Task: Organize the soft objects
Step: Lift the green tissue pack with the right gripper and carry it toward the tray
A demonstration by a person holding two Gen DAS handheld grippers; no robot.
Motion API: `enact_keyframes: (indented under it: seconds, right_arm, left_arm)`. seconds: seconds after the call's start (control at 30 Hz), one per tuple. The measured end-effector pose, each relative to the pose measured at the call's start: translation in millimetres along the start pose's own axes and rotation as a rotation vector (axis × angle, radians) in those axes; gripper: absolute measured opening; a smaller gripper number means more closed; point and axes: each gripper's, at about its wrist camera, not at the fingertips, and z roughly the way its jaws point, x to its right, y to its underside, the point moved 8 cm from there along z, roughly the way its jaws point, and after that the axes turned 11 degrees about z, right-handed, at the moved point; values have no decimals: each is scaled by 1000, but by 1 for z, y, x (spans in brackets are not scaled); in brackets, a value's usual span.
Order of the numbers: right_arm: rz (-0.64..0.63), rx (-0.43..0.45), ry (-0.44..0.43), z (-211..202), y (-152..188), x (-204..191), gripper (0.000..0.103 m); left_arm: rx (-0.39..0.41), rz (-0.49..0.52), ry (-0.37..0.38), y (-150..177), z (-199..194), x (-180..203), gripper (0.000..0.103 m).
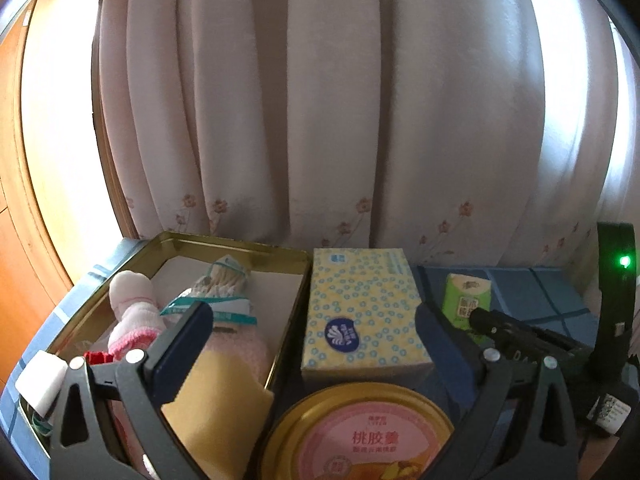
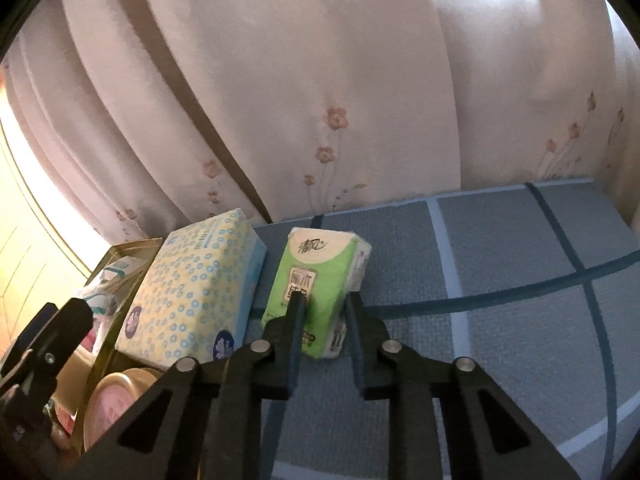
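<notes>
A green tissue pack (image 2: 320, 284) stands on the blue checked cloth (image 2: 500, 264). My right gripper (image 2: 325, 300) has its fingers on either side of the pack's near end, closed against it. The pack also shows in the left wrist view (image 1: 466, 296). A yellow-blue tissue box (image 1: 362, 312) lies left of the pack, also in the right wrist view (image 2: 192, 292). A gold tin (image 1: 240, 248) holds pink-white socks (image 1: 134, 308), a wrapped cloth bundle (image 1: 222, 286) and a yellow sponge (image 1: 218, 412). My left gripper (image 1: 314, 326) is open above the tin and a round pink can (image 1: 360, 436).
A pale flowered curtain (image 1: 320, 100) hangs right behind the table. A wooden frame (image 1: 16, 184) is at the left. The right gripper's body with a green light (image 1: 624, 260) stands at the right. Bare cloth lies to the right of the pack.
</notes>
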Motion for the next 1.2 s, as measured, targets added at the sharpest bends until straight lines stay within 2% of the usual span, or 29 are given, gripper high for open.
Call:
enact_keyframes:
  seconds: [0.1, 0.13, 0.17, 0.2, 0.23, 0.27, 0.37, 0.4, 0.43, 0.47, 0.5, 0.63, 0.93, 1.2]
  right_arm:
    - [-7, 8, 20, 3, -3, -3, 23]
    - [-13, 6, 25, 6, -4, -5, 26]
    - [-19, 1, 37, 11, -5, -7, 43]
    - [-21, -11, 42, 17, -6, -10, 70]
    - [-23, -25, 48, 21, -6, -10, 78]
    - [-25, -44, 74, 28, -6, -11, 79]
    - [-27, -99, 109, 40, -3, -11, 79]
    - [-33, -93, 120, 40, -4, -12, 76]
    - [-35, -85, 128, 40, -5, -13, 63]
    - [-43, -93, 125, 40, -4, -14, 57]
    - [-49, -89, 124, 38, -3, -15, 55]
    - [-63, -39, 112, 21, -3, -15, 54]
    - [-70, 150, 7, -29, -4, -29, 54]
    - [-142, 257, -57, -64, 2, -54, 54]
  left_arm:
    - [1, -6, 1, 2, 0, -1, 102]
    - [-1, -4, 6, 3, 0, -1, 102]
    - [-5, 0, 7, 3, 1, -1, 102]
    - [-6, 3, 3, 3, 2, 0, 102]
    - [-3, 6, -1, 2, 2, -1, 102]
    - [-2, 14, -9, 1, 2, 0, 102]
    - [-4, 24, -6, -2, 5, 1, 102]
    - [-12, 31, -8, -2, 7, 2, 102]
    - [-20, 39, -13, -1, 8, 3, 102]
    - [-21, 40, -11, -1, 8, 2, 102]
    - [-13, 33, -7, -1, 7, 2, 102]
    - [4, 21, 5, 2, 0, 0, 102]
    - [50, 29, 13, 9, -18, -1, 102]
    - [97, -18, -3, 13, -38, -27, 102]
